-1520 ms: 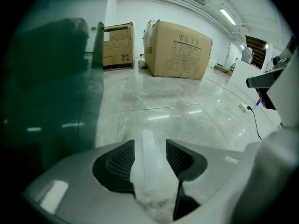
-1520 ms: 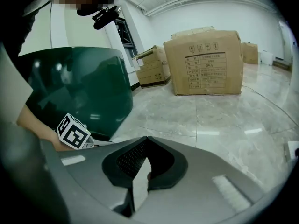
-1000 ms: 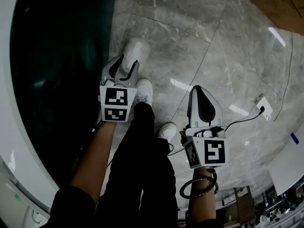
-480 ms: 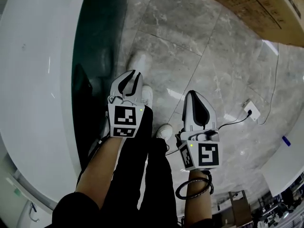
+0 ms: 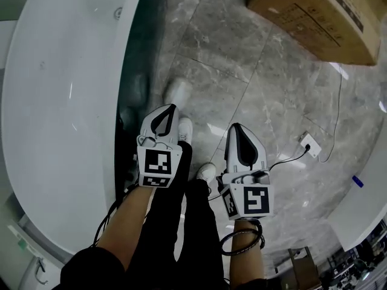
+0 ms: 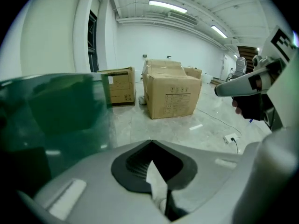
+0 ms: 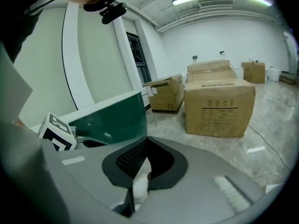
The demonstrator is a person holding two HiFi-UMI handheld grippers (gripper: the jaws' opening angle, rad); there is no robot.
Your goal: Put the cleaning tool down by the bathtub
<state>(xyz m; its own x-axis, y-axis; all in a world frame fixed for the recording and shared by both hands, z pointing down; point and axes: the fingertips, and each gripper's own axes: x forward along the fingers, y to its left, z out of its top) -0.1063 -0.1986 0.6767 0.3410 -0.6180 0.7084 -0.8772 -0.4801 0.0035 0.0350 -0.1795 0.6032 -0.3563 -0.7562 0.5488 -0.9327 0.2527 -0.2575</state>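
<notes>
Left gripper (image 5: 171,109) and right gripper (image 5: 234,129) both closed, empty; pale blurred object (image 5: 175,89) on floor (image 5: 266,83) beside bathtub (image 5: 60,101). Task likely done.

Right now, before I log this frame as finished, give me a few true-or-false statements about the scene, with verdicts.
1. The left tool and the right tool both have their jaws together. True.
2. The bathtub lies to the person's right. False: it is at their left.
3. The cardboard box sits inside the tub. False: it stands on the marble floor, apart from the tub.
4. A cable runs to a white socket block on the floor. True.
</notes>
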